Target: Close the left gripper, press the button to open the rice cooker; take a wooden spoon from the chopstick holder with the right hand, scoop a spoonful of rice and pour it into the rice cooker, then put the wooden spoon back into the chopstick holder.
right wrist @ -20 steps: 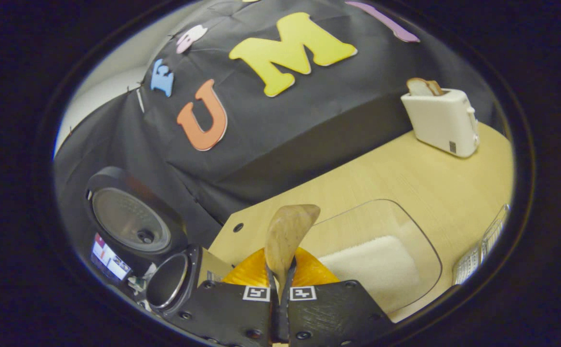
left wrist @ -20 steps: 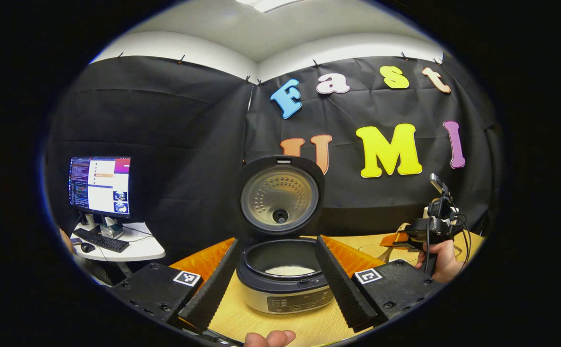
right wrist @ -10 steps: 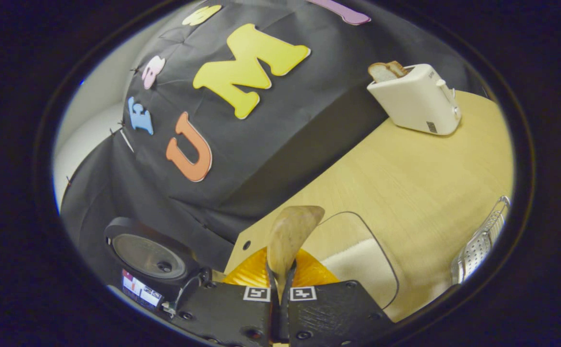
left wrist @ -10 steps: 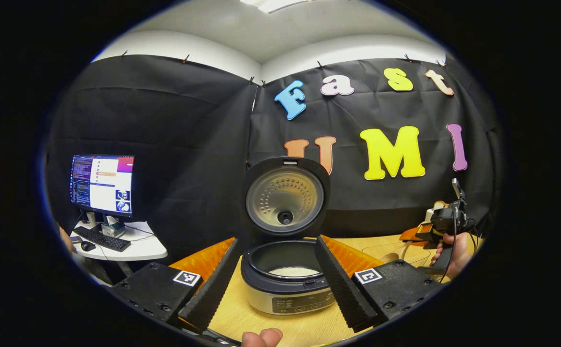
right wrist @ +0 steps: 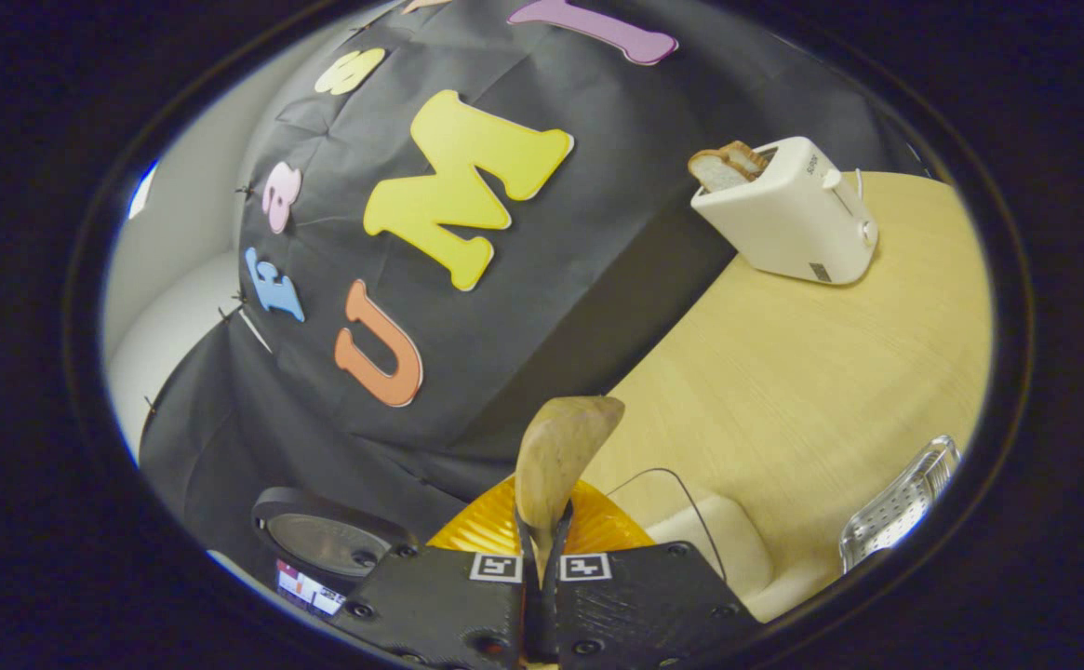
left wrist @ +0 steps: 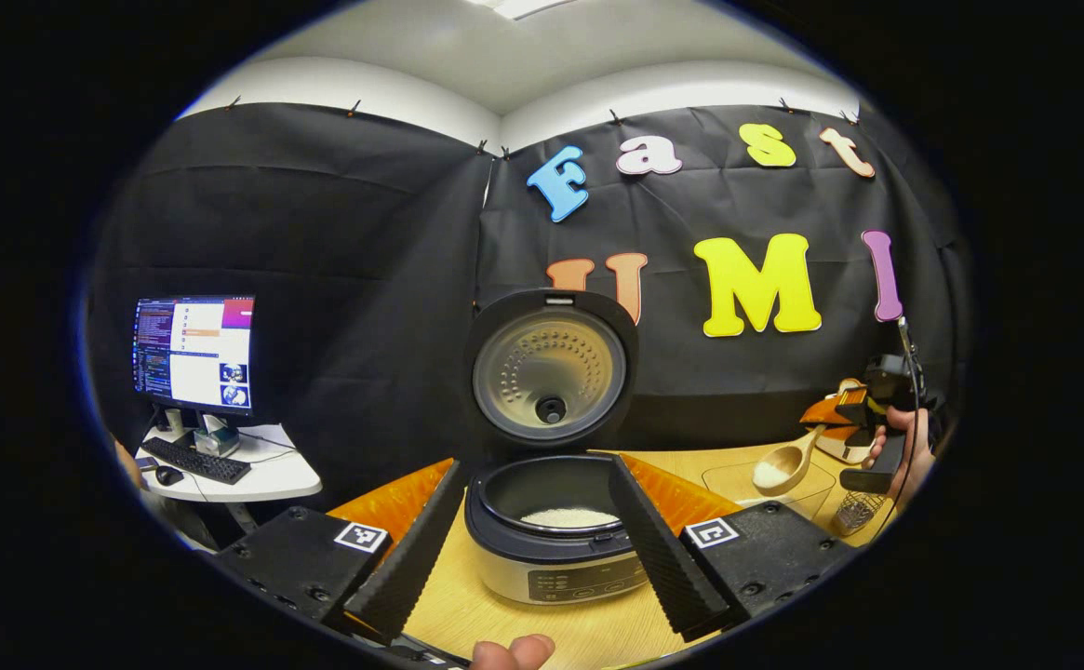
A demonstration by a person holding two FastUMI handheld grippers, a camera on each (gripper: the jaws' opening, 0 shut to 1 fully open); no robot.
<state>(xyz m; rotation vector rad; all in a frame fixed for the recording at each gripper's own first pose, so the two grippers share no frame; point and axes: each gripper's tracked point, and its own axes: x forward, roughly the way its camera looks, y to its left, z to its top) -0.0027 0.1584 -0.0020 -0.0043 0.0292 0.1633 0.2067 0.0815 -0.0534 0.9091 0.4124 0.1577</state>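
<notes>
We see the table (right wrist: 811, 372) with the cooker (left wrist: 555, 549) near centre, lid (left wrist: 551, 368) up, rice (left wrist: 568, 517) already in the pot. Left gripper (left wrist: 542, 540) hangs spread wide in front of the cooker, holding nothing. Right gripper (right wrist: 542, 582) is pinched on the spoon (right wrist: 555, 456); in the left gripper view the spoon (left wrist: 783, 465) sits far right over the clear tray (left wrist: 737, 479), with what looks like some rice in its bowl (holder (right wrist: 900, 507) just right of the tray). Step, we judge: a scoop to carry. Next: keep the bowl level, go left over the pot, tip.
</notes>
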